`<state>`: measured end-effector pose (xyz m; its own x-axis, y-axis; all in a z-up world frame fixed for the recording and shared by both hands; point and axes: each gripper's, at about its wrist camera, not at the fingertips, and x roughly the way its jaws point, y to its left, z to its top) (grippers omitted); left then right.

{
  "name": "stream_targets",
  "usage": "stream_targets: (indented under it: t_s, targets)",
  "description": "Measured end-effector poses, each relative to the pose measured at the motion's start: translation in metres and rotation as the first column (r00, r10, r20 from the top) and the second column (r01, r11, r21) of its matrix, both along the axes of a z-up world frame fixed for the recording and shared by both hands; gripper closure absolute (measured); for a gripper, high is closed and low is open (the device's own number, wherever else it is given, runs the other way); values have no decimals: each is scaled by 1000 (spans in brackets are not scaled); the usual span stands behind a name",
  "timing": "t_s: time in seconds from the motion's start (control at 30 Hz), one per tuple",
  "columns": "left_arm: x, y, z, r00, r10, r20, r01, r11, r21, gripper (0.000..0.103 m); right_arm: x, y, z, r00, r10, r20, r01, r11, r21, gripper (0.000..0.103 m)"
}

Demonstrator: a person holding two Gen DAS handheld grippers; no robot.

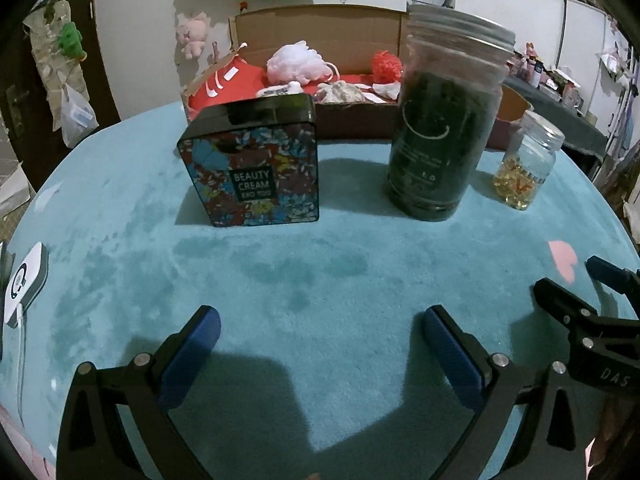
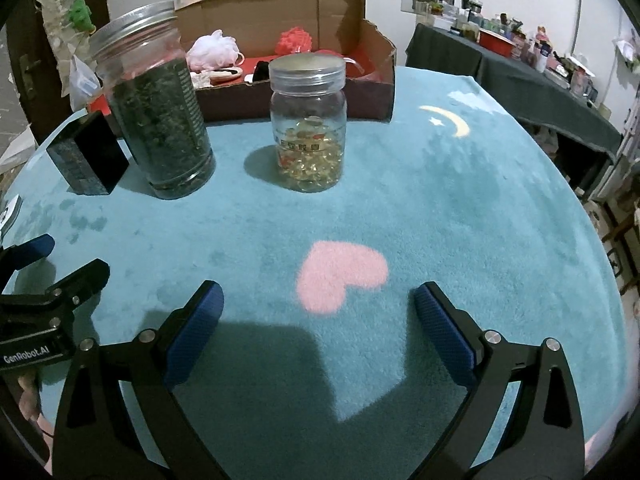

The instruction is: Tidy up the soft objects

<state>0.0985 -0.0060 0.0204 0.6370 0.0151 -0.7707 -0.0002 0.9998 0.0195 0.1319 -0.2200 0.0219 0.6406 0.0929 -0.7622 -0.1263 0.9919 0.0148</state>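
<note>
1. The soft things look to be already gathered: a white bath pouf (image 1: 294, 61), a red pouf (image 1: 387, 65) and a pale crumpled cloth (image 1: 342, 92) lie inside the open cardboard box (image 1: 320, 24) at the far side of the teal mat (image 1: 320, 260), on a red lining with other small items too blurred to name.

2. On the mat itself no soft object shows in either view. What stands there is hard: a floral tin (image 1: 254, 164) marked "BEAUTY CREAM", a tall jar of dark leaves (image 1: 444, 128) with a metal lid, and a small jar of yellow capsules (image 2: 307, 128). All three stand upright in a row just in front of the box, apart from one another.

3. Judged from this, the sorting seems at or near its end (unless more soft pieces wait outside the frames, which cannot be told).

4. The left gripper (image 1: 320, 344) hangs low over the near part of the mat, pointing toward the tin and the tall jar, its blue-padded fingers spread wide with nothing between them.

5. The right gripper (image 2: 318, 320) sits just beside it, aimed at the capsule jar, over a pink heart (image 2: 340, 276) on the mat; its fingers are likewise spread wide and empty.

6. Both are well short of the box and touch nothing.
</note>
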Motion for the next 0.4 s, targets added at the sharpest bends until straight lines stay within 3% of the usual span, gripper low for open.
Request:
stream_targets:
  t_s: [0.4]
  targets:
    - [1,0,-1,1000,1,-1,-1,1000,-3,0,1,0,1,1000,-1,0,1,1000,-4,4]
